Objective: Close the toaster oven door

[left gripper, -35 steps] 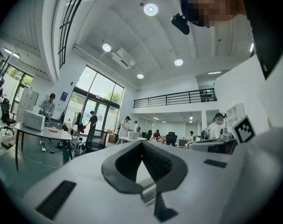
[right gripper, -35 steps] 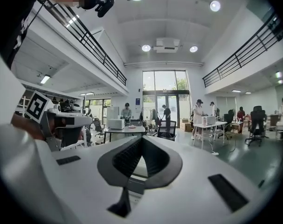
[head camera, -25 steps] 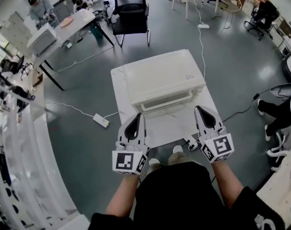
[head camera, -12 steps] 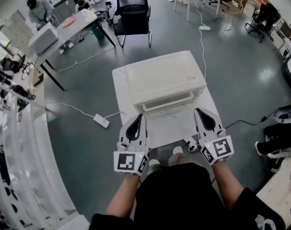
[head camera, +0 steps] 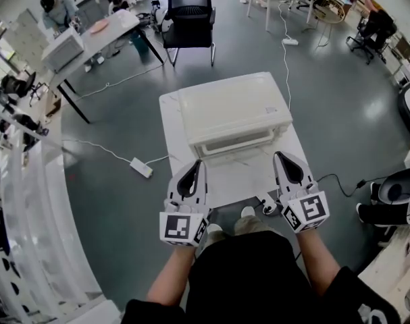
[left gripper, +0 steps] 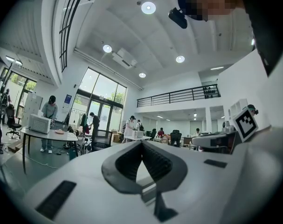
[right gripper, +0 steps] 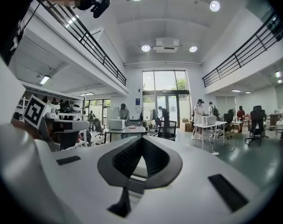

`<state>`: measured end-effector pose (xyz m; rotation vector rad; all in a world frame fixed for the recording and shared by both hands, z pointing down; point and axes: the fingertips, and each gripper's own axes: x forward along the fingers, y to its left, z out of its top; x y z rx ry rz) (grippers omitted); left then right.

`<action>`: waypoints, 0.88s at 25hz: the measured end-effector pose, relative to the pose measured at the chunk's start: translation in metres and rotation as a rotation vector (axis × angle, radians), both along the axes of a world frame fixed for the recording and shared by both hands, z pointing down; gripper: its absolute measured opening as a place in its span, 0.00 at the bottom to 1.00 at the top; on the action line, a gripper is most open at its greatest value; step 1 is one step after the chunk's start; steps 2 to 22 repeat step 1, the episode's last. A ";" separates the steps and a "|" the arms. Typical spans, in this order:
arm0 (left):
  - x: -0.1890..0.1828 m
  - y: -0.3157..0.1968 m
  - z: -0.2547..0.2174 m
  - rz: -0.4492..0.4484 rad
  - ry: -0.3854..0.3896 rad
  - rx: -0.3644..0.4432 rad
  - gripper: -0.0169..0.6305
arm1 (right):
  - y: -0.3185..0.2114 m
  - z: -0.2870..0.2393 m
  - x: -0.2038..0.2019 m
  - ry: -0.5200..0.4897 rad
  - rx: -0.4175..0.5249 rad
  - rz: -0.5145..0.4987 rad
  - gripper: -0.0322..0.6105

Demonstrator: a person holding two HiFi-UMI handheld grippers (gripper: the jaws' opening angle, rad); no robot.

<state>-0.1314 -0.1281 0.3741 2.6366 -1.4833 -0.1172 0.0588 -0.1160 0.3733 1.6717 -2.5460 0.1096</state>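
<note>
A cream-white toaster oven [head camera: 232, 110] stands on a small white table [head camera: 242, 177] in the head view. Its front face [head camera: 235, 142] is turned toward me, and the door seems to lie up against the body. My left gripper [head camera: 196, 165] hovers over the table's front left edge, just short of the oven, its jaws pressed together with nothing between them. My right gripper [head camera: 280, 156] hangs at the front right edge, jaws likewise together and empty. The left gripper [left gripper: 141, 143] and the right gripper [right gripper: 142, 138] show touching tips in the gripper views, which look out across the room.
A black chair [head camera: 188, 12] stands behind the table. On the floor to the left lies a power strip [head camera: 141, 168] with its cable. Another desk carrying a white appliance [head camera: 63, 49] is at the far left, and several people work at tables further back.
Both grippers and the oven hold their places. Only the head view has drifted slightly, and a seated person at the right edge has moved.
</note>
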 end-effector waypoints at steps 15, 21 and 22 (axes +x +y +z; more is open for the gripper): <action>-0.001 0.001 0.000 0.000 -0.001 -0.001 0.05 | 0.000 -0.001 -0.002 0.004 0.002 -0.003 0.08; -0.001 0.001 0.000 0.000 -0.001 -0.001 0.05 | 0.000 -0.001 -0.002 0.004 0.002 -0.003 0.08; -0.001 0.001 0.000 0.000 -0.001 -0.001 0.05 | 0.000 -0.001 -0.002 0.004 0.002 -0.003 0.08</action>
